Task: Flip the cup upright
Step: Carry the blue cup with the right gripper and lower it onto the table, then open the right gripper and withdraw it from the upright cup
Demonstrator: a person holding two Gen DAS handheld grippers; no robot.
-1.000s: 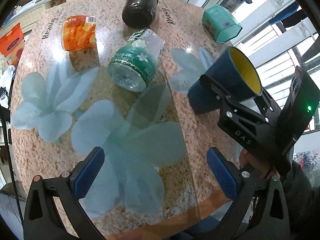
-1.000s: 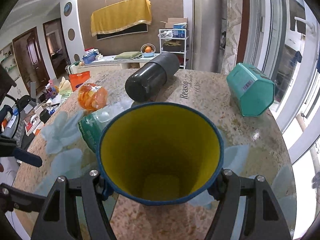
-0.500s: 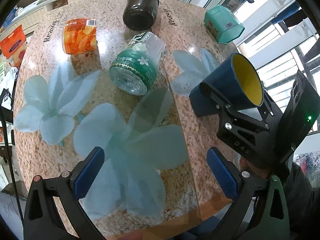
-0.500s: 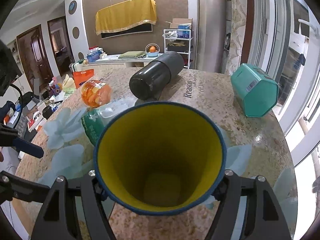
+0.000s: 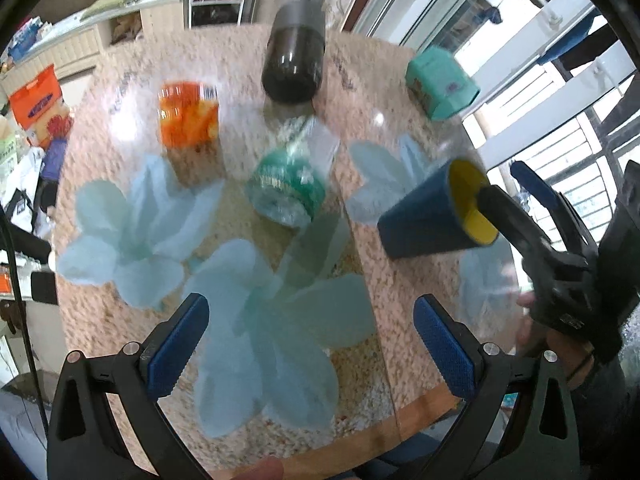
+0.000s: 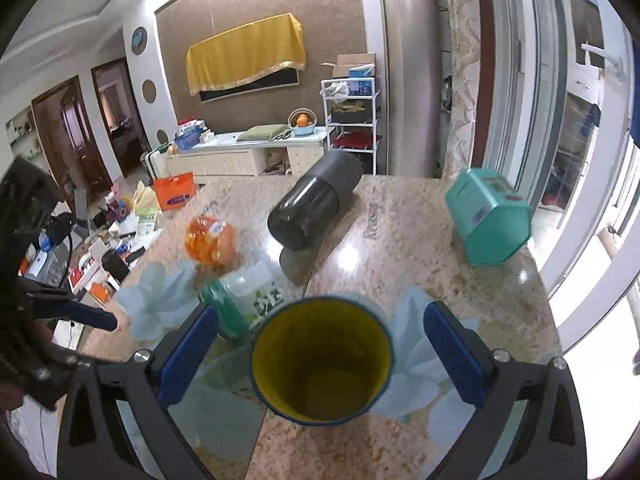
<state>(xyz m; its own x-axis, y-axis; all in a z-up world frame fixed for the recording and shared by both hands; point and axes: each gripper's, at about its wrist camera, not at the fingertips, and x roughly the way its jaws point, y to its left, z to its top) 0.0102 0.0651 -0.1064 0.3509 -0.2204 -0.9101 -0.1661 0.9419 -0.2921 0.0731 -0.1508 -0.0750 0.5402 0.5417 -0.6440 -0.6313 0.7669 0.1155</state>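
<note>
The blue cup with a yellow inside stands upright on the speckled table, at its right side. In the right wrist view the cup sits between my fingers with gaps on both sides. My right gripper is open and apart from the cup; it also shows in the left wrist view, just behind the cup. My left gripper is open and empty above the table's near edge.
A green-labelled plastic bottle lies left of the cup. An orange jar, a dark flask and a teal box lie further back. The table edge is near; a window is to the right.
My right gripper has opened and let go of the cup, which now stands on the table. The right gripper has drawn back and up. The left gripper shifted slightly.
</note>
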